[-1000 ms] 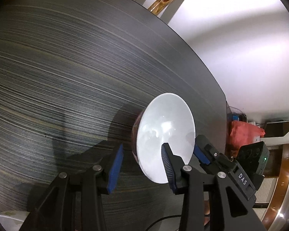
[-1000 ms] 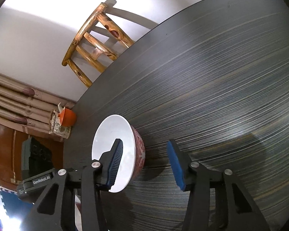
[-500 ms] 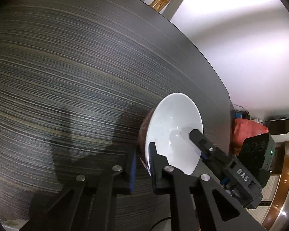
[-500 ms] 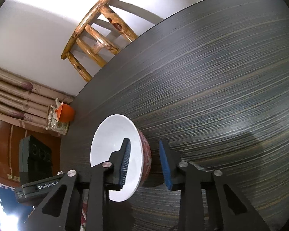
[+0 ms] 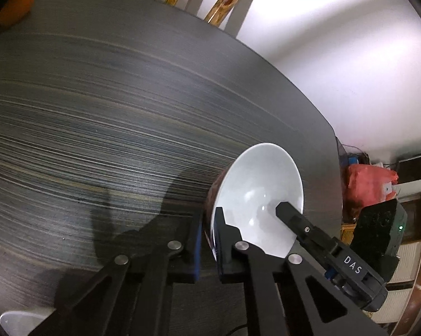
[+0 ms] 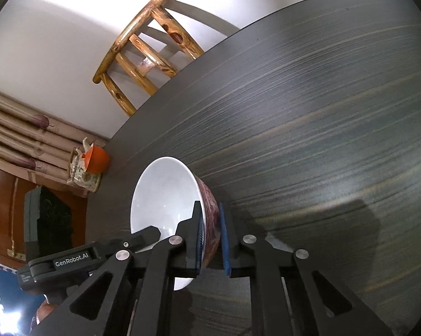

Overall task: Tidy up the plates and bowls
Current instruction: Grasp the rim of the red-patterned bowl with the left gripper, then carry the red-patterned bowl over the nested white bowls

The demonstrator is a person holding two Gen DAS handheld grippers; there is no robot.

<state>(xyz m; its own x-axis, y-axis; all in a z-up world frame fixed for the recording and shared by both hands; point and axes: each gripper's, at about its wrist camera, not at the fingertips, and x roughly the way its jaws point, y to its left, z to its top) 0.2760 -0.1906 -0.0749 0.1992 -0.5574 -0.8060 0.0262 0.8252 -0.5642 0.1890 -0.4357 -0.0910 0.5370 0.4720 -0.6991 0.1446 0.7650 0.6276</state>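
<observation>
A bowl (image 5: 261, 184), white inside and red-patterned outside, sits near the edge of the dark table (image 5: 126, 112). My left gripper (image 5: 208, 238) is closing on the bowl's left wall, one pad inside and one outside, both pressing it. In the right wrist view the same bowl (image 6: 162, 196) has its right wall between the closing jaws of my right gripper (image 6: 212, 240), pads touching it. Each view shows the other gripper's inner finger over the white inside: the right gripper's finger (image 5: 291, 215) and the left gripper's finger (image 6: 144, 236).
A wooden chair (image 6: 146, 53) stands at the table's far edge. An orange bowl (image 6: 97, 158) sits on a patterned container beyond the table's left end. A white dish (image 5: 14, 319) shows at the bottom left. A red bag (image 5: 367, 184) lies off the table.
Both grippers went from wide open astride the bowl's rim to closed on its walls. The bowl stayed on the table.
</observation>
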